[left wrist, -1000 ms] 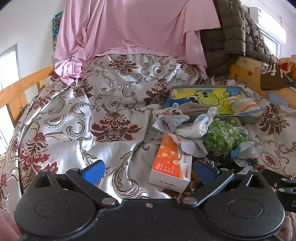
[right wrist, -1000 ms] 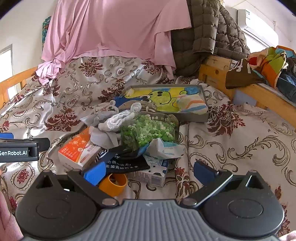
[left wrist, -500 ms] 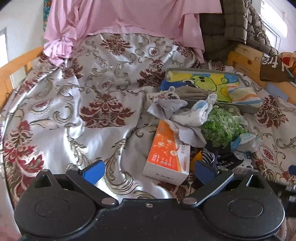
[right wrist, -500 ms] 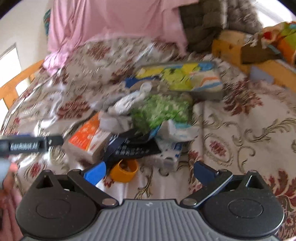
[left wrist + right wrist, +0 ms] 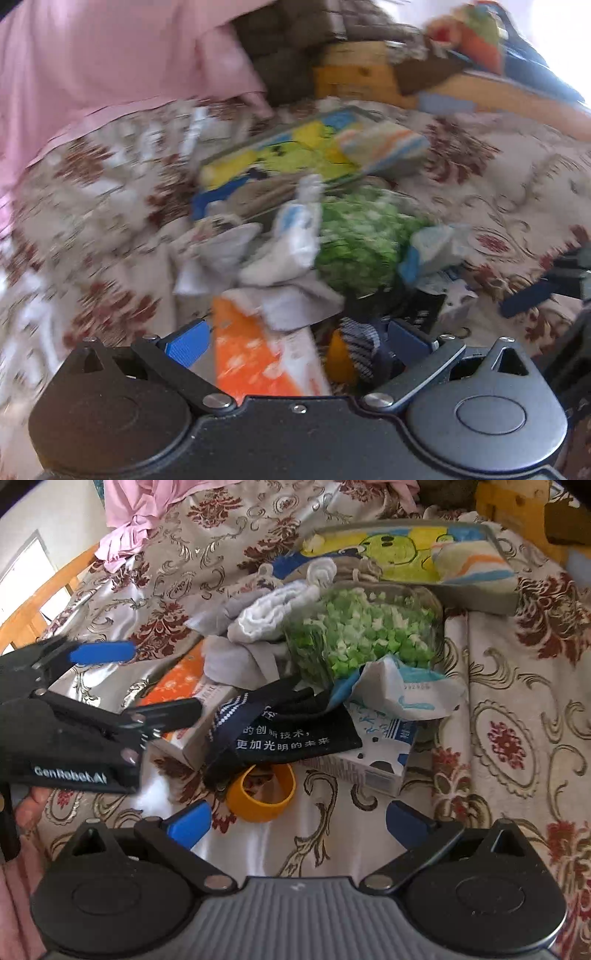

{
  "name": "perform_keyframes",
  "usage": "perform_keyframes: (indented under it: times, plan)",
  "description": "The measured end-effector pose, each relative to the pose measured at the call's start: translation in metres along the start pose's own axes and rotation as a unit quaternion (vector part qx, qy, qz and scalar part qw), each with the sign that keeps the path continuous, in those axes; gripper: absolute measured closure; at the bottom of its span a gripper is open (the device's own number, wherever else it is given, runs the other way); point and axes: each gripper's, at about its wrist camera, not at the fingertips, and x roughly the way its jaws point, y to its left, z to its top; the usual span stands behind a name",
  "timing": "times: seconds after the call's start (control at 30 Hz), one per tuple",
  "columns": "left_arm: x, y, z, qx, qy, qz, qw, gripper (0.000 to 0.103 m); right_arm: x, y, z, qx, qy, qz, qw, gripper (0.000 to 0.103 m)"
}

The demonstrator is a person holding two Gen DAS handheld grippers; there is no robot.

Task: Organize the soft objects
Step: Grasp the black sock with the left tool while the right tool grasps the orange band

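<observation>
You are working over a bed (image 5: 517, 709) draped in a floral cover. Near its head a cartoon-printed tray (image 5: 476, 598) is holding a striped folded cloth (image 5: 476, 563). The white sock (image 5: 273, 611) is lying on the pile beside the green-filled bag (image 5: 369, 631). Your left tool (image 5: 291, 341) and right tool (image 5: 297, 821) are both hanging with fingers apart, gripping nothing.

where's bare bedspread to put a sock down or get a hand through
Bare bedspread lies right of the milk carton and below the tray. Another bare patch lies upper left, between the pink sheet and the socks. The centre, from orange box to green bag, is crowded.
</observation>
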Motion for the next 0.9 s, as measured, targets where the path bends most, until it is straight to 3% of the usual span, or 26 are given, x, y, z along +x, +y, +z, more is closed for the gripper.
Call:
perform_keyframes:
  times: [0.13,0.27,0.4,0.5,0.63,0.73,0.9]
  plan:
    - [0.019,-0.004,0.004,0.018,-0.006,-0.067,0.9976,0.001,0.013,0.007,0.0,-0.018,0.022,0.018,0.999,0.008]
    - [0.033,-0.008,0.009,0.034,0.006,-0.125,0.9915,0.002,0.013,0.015,0.0,-0.039,0.02,0.02,0.999,0.009]
    - [0.053,-0.011,0.012,0.071,0.039,-0.162,0.9835,0.008,0.017,0.019,0.001,-0.048,0.028,0.018,0.998,0.013]
    - [0.065,-0.011,0.012,0.067,0.059,-0.179,0.9798,0.014,0.02,0.021,0.002,-0.052,0.028,0.012,0.998,0.018]
    - [0.076,-0.007,0.012,0.053,0.079,-0.158,0.9829,0.04,0.026,0.023,0.001,-0.053,0.036,0.009,0.998,0.03]
    - [0.075,0.004,0.011,0.024,0.073,-0.173,0.9819,0.06,0.029,0.022,0.0,-0.054,0.036,0.006,0.998,0.037]
    - [0.073,0.011,0.015,0.002,0.077,-0.166,0.983,0.075,0.028,0.023,-0.001,-0.062,0.018,0.017,0.998,0.04]
